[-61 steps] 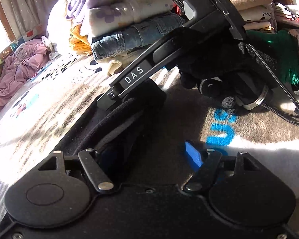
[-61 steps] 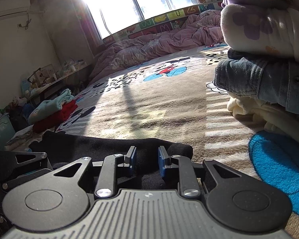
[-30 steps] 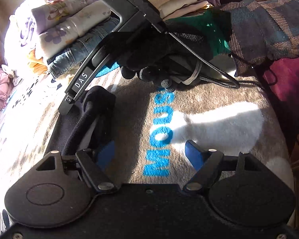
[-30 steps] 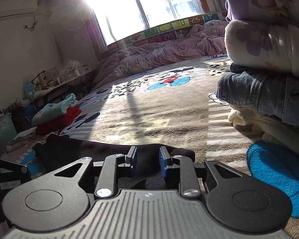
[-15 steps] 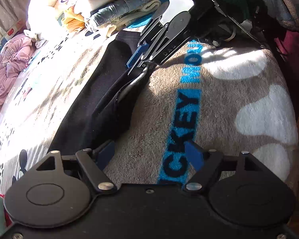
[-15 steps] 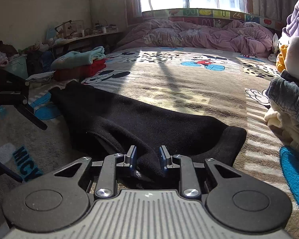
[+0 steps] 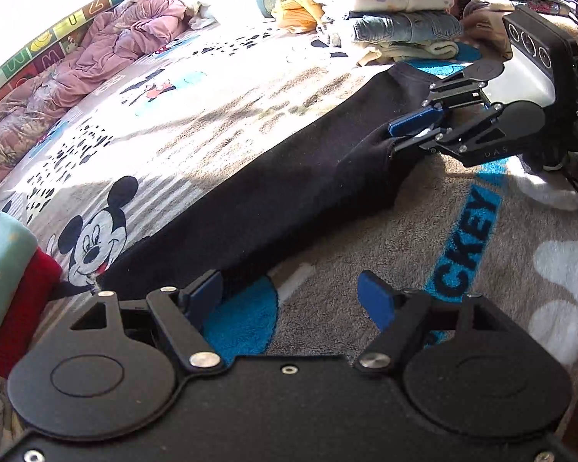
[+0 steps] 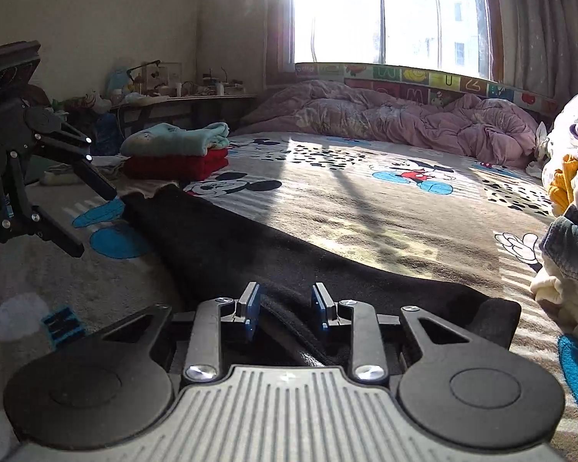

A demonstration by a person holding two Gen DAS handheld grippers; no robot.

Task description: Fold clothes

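A black garment [image 7: 273, 192] lies stretched in a long folded strip across the Mickey Mouse blanket [image 7: 481, 208]. My left gripper [image 7: 291, 296] is open just above the blanket at the strip's near end, its left fingertip beside the cloth and nothing between the pads. In the right wrist view the left gripper [image 8: 92, 223] hangs open at the garment's far end [image 8: 219, 238]. My right gripper [image 8: 285, 306] is at the opposite end. Its jaws are opening, and the garment's hem lies loose between the blue pads. The left wrist view shows the right gripper [image 7: 412, 131] at the cloth's edge.
A tall pile of folded clothes with jeans [image 7: 404, 27] stands close beside the right gripper and fills the right edge [image 8: 570, 246] of its view. A teal and red folded stack [image 8: 173, 154] sits by the left gripper. A crumpled pink quilt [image 8: 404, 115] lies under the window.
The left gripper slid away from the right gripper along the garment to its other end, staying open. The garment now lies drawn out long. The right gripper's pads have parted slightly.
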